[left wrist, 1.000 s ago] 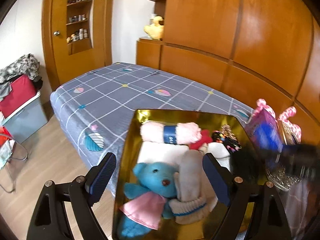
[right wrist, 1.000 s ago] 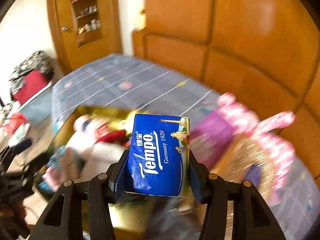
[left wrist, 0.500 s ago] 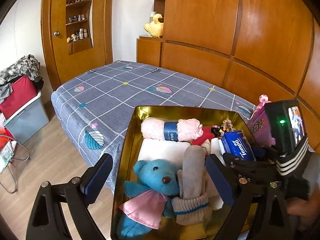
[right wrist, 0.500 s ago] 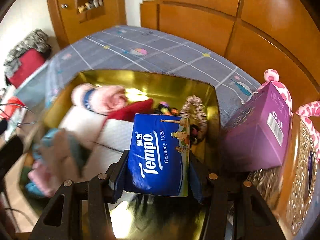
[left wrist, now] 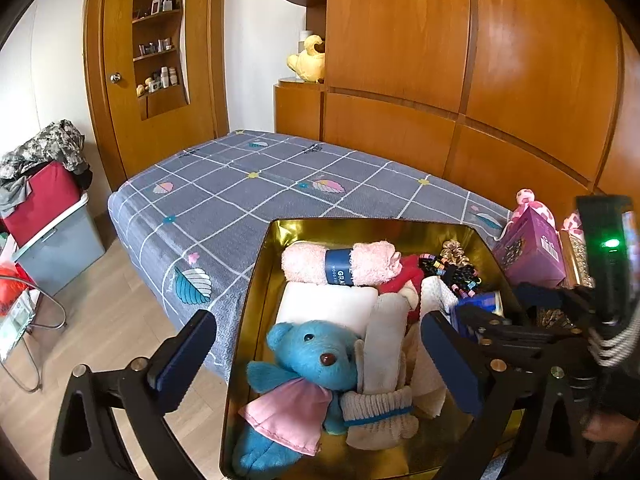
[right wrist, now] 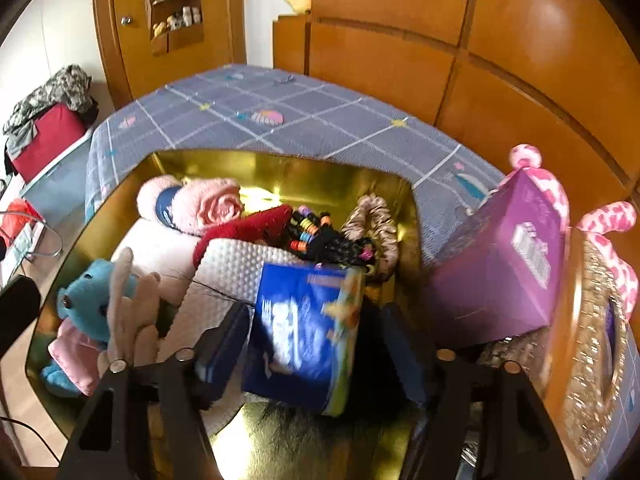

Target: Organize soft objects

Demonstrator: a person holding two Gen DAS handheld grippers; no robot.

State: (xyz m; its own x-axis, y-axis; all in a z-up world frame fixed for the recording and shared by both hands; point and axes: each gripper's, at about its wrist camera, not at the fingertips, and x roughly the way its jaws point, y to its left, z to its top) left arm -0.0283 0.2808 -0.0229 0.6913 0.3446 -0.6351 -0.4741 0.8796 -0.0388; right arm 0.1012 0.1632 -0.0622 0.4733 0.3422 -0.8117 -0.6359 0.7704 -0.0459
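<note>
In the right wrist view, the right gripper (right wrist: 314, 344) is low in the middle of the frame and its jaws are opening; the blue tissue pack (right wrist: 304, 332) stands between them, blurred, with gaps at both sides, inside the gold tray (right wrist: 280, 172). In the left wrist view, the left gripper (left wrist: 320, 360) is opening wide and grips nothing; the blue teddy bear (left wrist: 308, 364) lies below it in the tray.
</note>
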